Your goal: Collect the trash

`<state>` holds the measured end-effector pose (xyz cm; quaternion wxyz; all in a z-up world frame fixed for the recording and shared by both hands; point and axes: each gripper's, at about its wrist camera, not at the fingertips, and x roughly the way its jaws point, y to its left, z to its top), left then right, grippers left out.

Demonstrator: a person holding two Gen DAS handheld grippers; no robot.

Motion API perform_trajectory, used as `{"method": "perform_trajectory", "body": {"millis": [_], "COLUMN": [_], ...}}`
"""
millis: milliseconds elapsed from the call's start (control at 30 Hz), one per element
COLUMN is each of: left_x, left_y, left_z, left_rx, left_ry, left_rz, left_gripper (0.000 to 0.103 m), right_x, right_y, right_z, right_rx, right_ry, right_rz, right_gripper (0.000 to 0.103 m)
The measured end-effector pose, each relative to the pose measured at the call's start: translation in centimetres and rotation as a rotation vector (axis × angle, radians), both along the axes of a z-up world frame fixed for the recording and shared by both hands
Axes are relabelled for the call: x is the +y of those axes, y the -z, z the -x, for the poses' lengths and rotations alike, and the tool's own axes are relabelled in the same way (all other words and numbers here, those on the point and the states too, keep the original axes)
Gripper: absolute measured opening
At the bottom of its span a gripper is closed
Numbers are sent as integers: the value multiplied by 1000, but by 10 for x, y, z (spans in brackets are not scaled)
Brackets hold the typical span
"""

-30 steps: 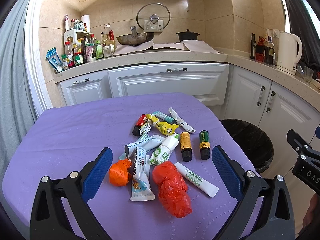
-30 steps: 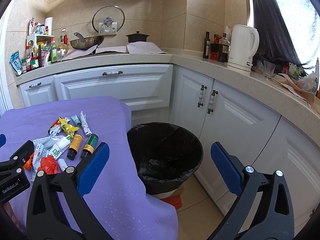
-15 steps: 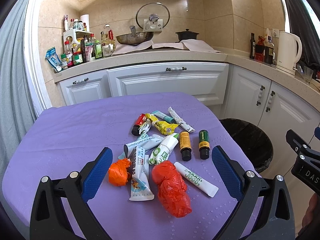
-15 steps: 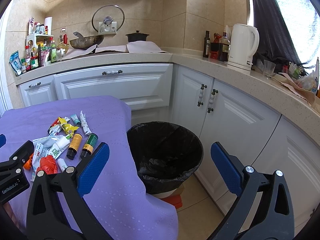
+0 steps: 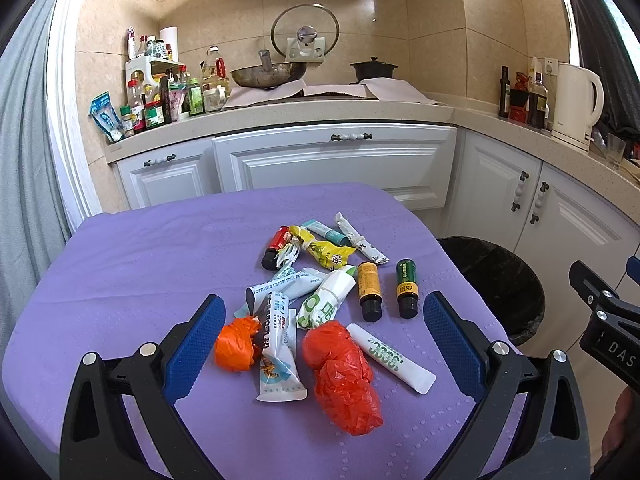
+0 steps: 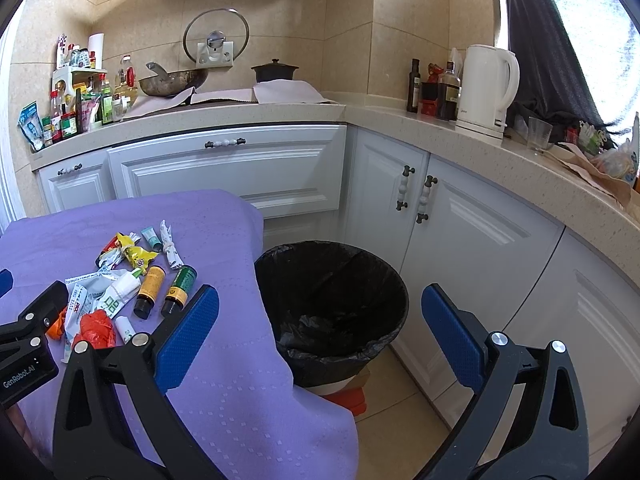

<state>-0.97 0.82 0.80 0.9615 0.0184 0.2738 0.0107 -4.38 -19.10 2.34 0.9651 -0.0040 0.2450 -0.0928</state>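
Observation:
Trash lies in a heap on the purple tablecloth (image 5: 140, 264): a big red plastic wad (image 5: 346, 376), a small orange wad (image 5: 236, 344), a white tube with green print (image 5: 390, 354), a white sachet (image 5: 278, 350), a green-and-white tube (image 5: 326, 300), an orange vial (image 5: 369, 286), a green vial (image 5: 406, 284), a yellow wrapper (image 5: 326, 252) and a red vial (image 5: 276, 246). My left gripper (image 5: 320, 344) hangs open over the near wads, holding nothing. A black-lined bin (image 6: 332, 304) stands on the floor right of the table. My right gripper (image 6: 320, 328) is open and empty above the bin.
White cabinets (image 6: 460, 232) run behind and right of the bin. The counter carries a wok (image 5: 268, 74), a black pot (image 5: 374, 68), bottles (image 5: 160, 100) and a white kettle (image 6: 486, 86). The tablecloth (image 6: 224, 380) drapes beside the bin. Part of the right gripper's body (image 5: 608, 332) shows at the right edge.
Almost nothing: the left wrist view has shifted very slightly. Both grippers stay open and the trash lies where it was.

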Motion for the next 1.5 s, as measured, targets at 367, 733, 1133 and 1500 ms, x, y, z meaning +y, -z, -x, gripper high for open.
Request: {"method": "perform_trajectory", "body": {"millis": [367, 733, 1133, 1500], "left_x": [21, 64, 88, 92], "left_y": [17, 36, 50, 64], "left_z": [-1, -3, -16, -42], "left_rx": [29, 114, 153, 219], "left_ry": [-30, -78, -63, 33], "left_rz": [-18, -32, -23, 25], "left_gripper": [96, 96, 85, 65], "right_x": [5, 29, 56, 70], "right_y": [20, 45, 59, 61], "right_z": [-12, -24, -41, -54], "right_rx": [38, 96, 135, 170], "right_ry": [-17, -56, -74, -76], "right_rz": [-34, -65, -64, -43], "right_gripper": [99, 99, 93, 87]}}
